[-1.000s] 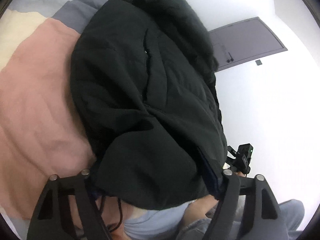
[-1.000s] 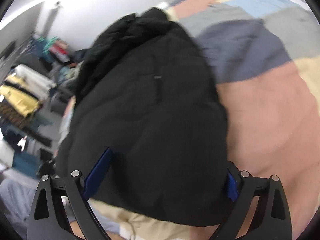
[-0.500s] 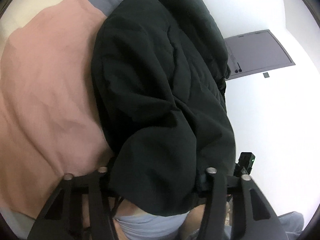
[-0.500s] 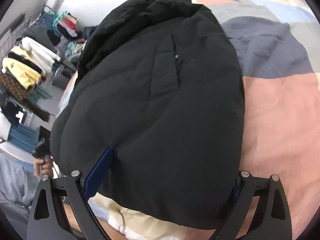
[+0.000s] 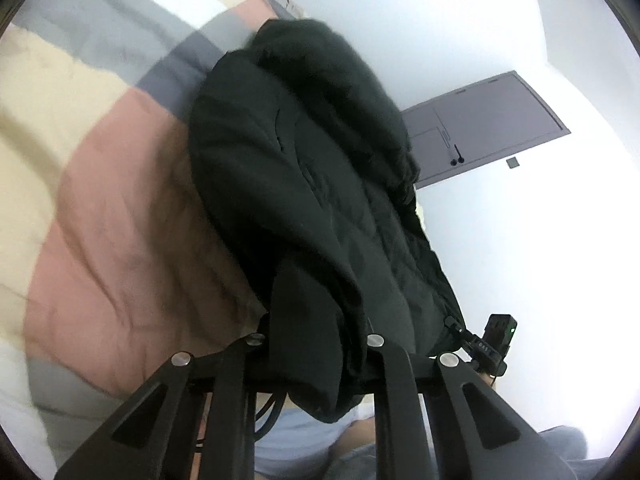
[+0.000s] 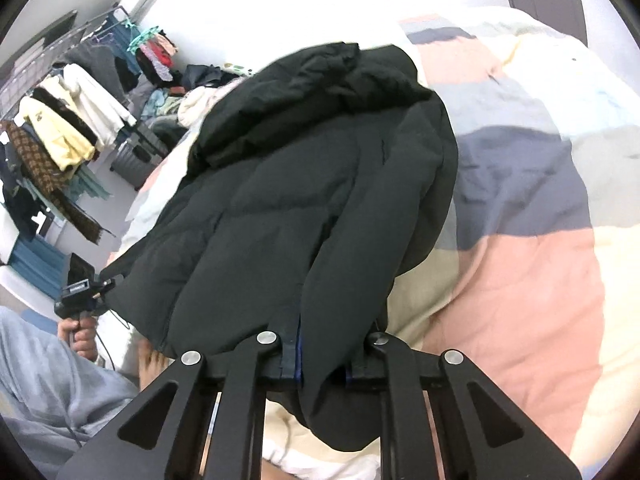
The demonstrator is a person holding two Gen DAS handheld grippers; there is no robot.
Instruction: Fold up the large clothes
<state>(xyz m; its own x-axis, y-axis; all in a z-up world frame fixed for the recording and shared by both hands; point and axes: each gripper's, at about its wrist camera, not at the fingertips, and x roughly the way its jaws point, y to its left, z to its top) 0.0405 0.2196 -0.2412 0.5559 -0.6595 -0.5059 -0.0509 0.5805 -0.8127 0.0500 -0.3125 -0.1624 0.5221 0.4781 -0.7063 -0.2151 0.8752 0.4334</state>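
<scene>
A large black padded jacket (image 5: pixel 304 184) lies on a patchwork bed cover (image 5: pixel 112 208), its hood end far from me. In the left wrist view its near hem is bunched between the fingers of my left gripper (image 5: pixel 316 344), which is shut on it. In the right wrist view the same jacket (image 6: pixel 304 184) runs down to my right gripper (image 6: pixel 324 344), shut on a fold of the hem. The left gripper (image 6: pixel 80 296) also shows at the jacket's left corner. The right gripper's device (image 5: pixel 496 340) shows in the left wrist view.
The bed cover (image 6: pixel 520 280) has pink, cream, grey and blue blocks. A clothes rack (image 6: pixel 60 120) with hanging garments stands left of the bed. A grey door (image 5: pixel 480 128) is in the white wall. The person's grey-trousered legs (image 6: pixel 40 380) are at the bed's near edge.
Both grippers have closed from wide open onto the jacket's near hem. The hem is now gathered into narrow folds, and both views have shifted to show more of the bed.
</scene>
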